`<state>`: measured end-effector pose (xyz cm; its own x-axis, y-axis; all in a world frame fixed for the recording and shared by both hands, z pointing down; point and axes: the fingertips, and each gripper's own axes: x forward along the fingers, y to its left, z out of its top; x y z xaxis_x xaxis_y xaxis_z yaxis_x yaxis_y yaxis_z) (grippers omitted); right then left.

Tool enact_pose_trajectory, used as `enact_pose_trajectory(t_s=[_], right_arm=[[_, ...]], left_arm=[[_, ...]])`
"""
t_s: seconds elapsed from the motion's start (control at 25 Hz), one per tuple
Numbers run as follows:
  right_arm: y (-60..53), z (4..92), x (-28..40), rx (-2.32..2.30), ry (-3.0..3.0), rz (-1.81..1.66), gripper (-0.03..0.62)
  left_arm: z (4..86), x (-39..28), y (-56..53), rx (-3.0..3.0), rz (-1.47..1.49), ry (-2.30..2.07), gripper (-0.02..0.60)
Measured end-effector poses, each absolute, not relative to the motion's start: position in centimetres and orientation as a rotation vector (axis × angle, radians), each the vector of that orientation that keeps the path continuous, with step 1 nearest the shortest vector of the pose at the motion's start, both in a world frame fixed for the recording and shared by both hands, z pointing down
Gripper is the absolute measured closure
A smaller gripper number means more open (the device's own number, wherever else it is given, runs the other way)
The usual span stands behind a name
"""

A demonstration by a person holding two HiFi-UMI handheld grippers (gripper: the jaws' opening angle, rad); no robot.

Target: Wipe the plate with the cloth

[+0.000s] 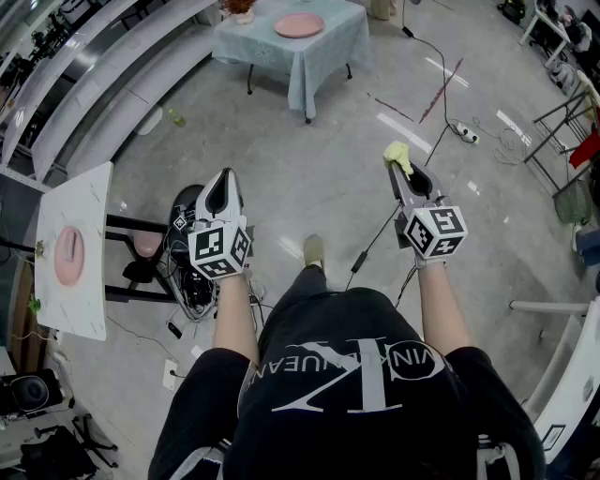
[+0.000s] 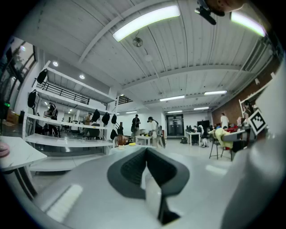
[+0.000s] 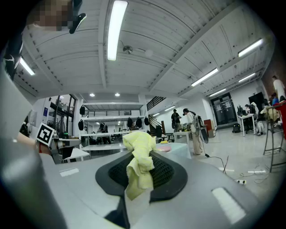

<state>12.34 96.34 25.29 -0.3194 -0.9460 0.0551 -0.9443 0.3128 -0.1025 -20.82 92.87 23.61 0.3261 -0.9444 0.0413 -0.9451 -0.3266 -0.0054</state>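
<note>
Where the tips of your right gripper (image 1: 404,173) meet, they are pinched down on the yellow cloth (image 3: 139,157). A bunched fold stands up past the tips, and a tail hangs back along the seam between the two jaws. Your left gripper (image 2: 146,153) has its jaws pressed together with nothing between them.

In the head view you hold both grippers out in front of you over the grey floor (image 1: 309,169). They are well apart from each other and both point toward 12 o'clock. The left one sits at 10 o'clock from your shoe (image 1: 313,249) and the right one at 2 o'clock. The cloth touches no plate.

Two pink plates are in sight. The far plate (image 1: 300,25) lies on the blue-covered table (image 1: 328,56) at 12 o'clock, across the open floor and well away from the cloth. In the right gripper view it peeks out just past the cloth at 3 o'clock. The side plate (image 1: 68,255) lies on the white table (image 1: 89,202) at 9 o'clock. It is nearer your left gripper but well apart from it.

A tangle of cables (image 1: 187,281) lies on the floor below the left gripper, beside that table's black frame. A thin dark cord (image 1: 370,246) trails over the floor under the right gripper. A white power strip (image 1: 466,134) lies at 2 o'clock, beyond the cloth.
</note>
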Motion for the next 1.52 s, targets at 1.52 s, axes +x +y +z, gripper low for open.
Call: enact_pose_trajectory(t_s=[1.52], right_arm=[[67.3,29.9,10.8,-1.869,2.515,-0.372,0.507]], left_arm=[[26.6,-21.0,61.7,2.522,0.135,-1.671,0.581]])
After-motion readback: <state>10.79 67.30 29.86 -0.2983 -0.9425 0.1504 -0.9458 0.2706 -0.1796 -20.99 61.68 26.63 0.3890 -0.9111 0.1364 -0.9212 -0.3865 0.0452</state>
